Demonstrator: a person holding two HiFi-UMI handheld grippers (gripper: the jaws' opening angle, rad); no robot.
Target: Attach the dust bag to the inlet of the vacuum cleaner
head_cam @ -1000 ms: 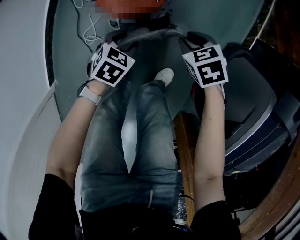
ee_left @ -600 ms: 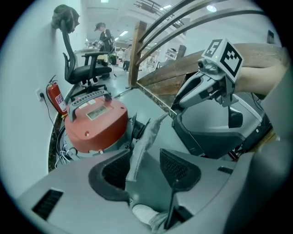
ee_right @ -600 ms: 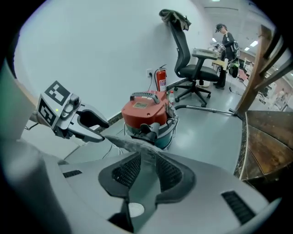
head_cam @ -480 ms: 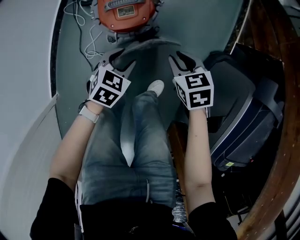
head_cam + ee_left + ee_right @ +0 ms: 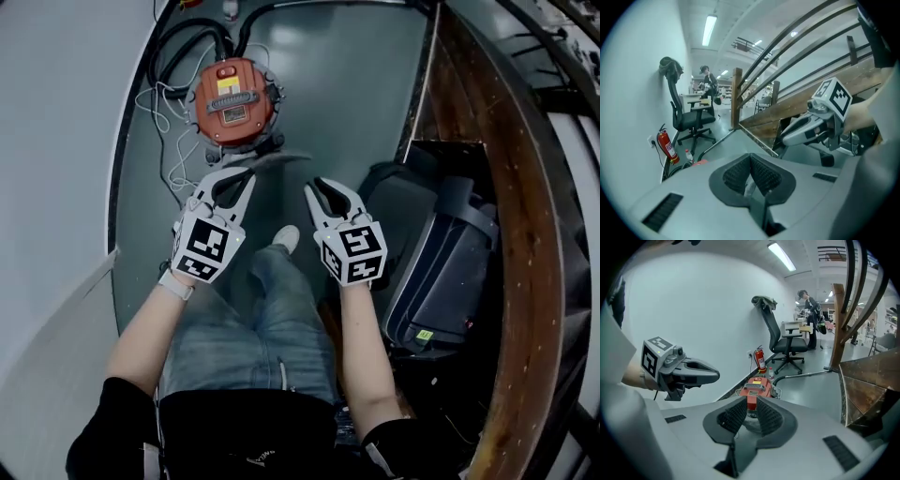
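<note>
I am holding my left gripper (image 5: 750, 158) with its jaws together, tip against tip; they have just been closing, and nothing is sitting between them. My right gripper (image 5: 751, 401) is showing its jaws a narrow gap apart and gripping nothing; through that gap I am seeing only the vacuum (image 5: 232, 101) in the distance. Both grippers are hanging in the air side by side, not touching, above my jeans (image 5: 244, 337) and shoe (image 5: 286, 239), and pointing forward and down. The vacuum, orange-red and round, is standing upright on the grey floor (image 5: 356, 84) near its far left edge, close to the wall and well clear of both grippers. A black hose (image 5: 178, 52) is curving away from it toward the far edge, and white cables (image 5: 173, 141) are lying loose at its left. A darker grey patch (image 5: 279, 187) is lying on the floor just this side of the vacuum; I cannot tell what it is. A black case (image 5: 441, 253) is resting at the floor's right edge, beside the wooden stair (image 5: 487, 187).
</note>
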